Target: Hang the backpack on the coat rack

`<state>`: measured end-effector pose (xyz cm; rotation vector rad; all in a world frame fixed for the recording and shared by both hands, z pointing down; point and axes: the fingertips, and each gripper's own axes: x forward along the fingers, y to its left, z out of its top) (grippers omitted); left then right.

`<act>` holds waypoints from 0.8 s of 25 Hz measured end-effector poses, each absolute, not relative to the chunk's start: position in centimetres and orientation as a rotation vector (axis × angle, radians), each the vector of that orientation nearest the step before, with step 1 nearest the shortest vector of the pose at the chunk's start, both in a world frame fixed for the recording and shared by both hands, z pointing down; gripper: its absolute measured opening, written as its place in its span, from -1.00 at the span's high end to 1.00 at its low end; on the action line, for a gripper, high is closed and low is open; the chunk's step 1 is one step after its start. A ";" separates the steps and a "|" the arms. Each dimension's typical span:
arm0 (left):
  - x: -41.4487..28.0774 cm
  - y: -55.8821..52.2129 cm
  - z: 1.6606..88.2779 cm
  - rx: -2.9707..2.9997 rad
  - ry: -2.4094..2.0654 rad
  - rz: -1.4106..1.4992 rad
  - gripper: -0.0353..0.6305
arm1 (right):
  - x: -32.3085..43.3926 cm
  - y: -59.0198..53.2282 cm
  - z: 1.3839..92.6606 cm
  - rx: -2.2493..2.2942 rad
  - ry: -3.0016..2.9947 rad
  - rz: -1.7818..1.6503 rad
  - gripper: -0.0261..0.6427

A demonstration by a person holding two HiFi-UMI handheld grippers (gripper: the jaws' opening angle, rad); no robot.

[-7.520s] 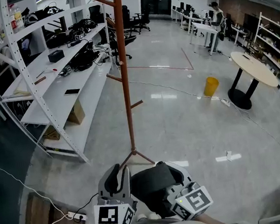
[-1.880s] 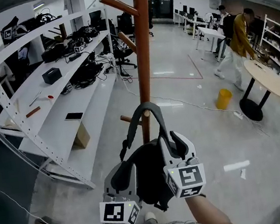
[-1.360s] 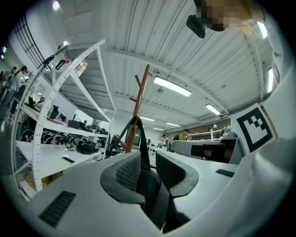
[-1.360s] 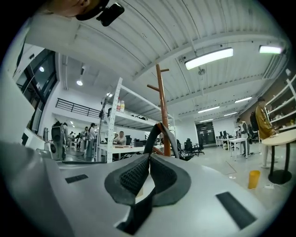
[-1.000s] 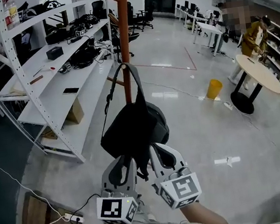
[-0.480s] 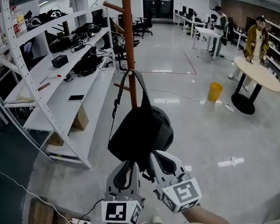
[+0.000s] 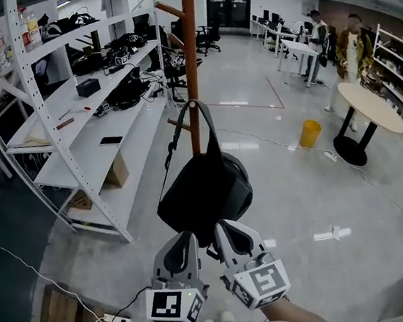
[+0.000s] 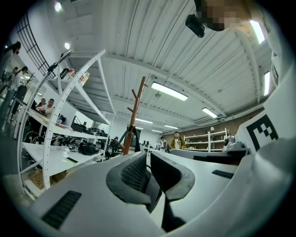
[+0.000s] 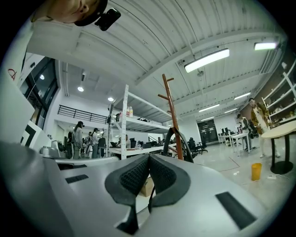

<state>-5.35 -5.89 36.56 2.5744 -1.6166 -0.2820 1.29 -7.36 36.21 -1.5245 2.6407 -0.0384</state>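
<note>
**Item:** backpack (image 7: 204, 193), black. It hangs by its top loop (image 7: 194, 106) from a low peg on the coat rack (image 7: 191, 62), on the pole's near side, with the body well off the floor.

**Change:** two seconds back both grippers were pressed up against the bag, raising the loop to the pole. They have since dropped below it and drawn back.

**Left gripper** (image 7: 185, 237): under the bag and apart from it, pads closed together, nothing between them.

**Right gripper** (image 7: 221, 226): just beside the left, likewise pinched closed and empty.

**Reading:** the peg alone carries the bag — the hanging looks done. Only the retreat remains, keeping clear of a loose strap end dangling between the grippers
</note>
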 end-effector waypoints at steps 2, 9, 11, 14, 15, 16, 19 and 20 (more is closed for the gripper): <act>-5.4 -5.7 36.6 2.577 -1.616 -0.285 0.77 | 1.3 -7.2 36.3 -1.521 2.639 -0.037 0.87; -4.8 -5.0 36.8 2.591 -1.609 -0.280 0.80 | 1.2 -6.4 36.8 -1.506 2.645 -0.043 0.87; -4.8 -4.9 36.9 2.596 -1.602 -0.272 0.81 | 1.0 -6.3 36.6 -1.505 2.650 -0.034 0.87; -4.9 -4.7 36.8 2.588 -1.605 -0.271 0.82 | 0.8 -6.1 36.4 -1.502 2.653 -0.031 0.87; -4.9 -4.7 36.7 2.587 -1.606 -0.273 0.82 | 0.8 -6.0 36.4 -1.503 2.654 -0.032 0.87; -4.9 -4.7 36.7 2.587 -1.606 -0.274 0.82 | 0.8 -6.0 36.5 -1.504 2.656 -0.034 0.87; -4.8 -4.4 36.5 2.586 -1.600 -0.268 0.82 | 0.8 -5.8 36.6 -1.502 2.665 -0.034 0.87; -4.7 -4.3 36.5 2.593 -1.595 -0.268 0.82 | 0.8 -5.7 36.6 -1.500 2.666 -0.030 0.87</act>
